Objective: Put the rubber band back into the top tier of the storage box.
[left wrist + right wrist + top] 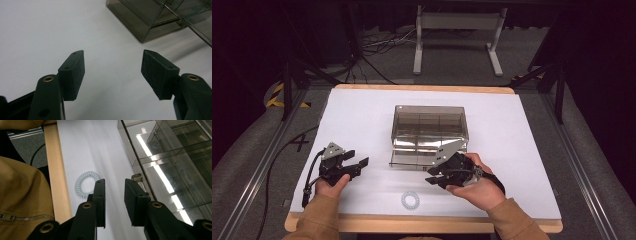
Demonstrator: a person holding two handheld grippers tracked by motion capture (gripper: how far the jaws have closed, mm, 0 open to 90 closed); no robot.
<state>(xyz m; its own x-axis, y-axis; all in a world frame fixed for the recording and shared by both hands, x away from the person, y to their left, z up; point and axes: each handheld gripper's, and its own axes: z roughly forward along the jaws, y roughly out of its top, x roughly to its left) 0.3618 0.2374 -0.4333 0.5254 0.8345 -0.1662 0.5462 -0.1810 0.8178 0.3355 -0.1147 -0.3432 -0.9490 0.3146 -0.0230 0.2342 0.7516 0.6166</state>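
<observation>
Both hand-held grippers hover over the near half of the counter [362,120], by the clear box and the coil ring.

My right hand-held gripper [435,176] sits at the near right corner of the clear box [430,131], its jaws apart with nothing between them; in the right gripper view the pale coil ring [85,186] lies just left of them on the white sheet, close to the counter's near wooden edge [58,177]. In the high view the ring [410,200] rests alone near the middle of that near edge, between my two hands. My left hand-held gripper [356,165] hangs over the near left part, jaws wide apart and empty, with bare white surface ahead of it up to the box's left wall. The box stands mid-counter, and open sheet runs along its left, right and far sides.
</observation>
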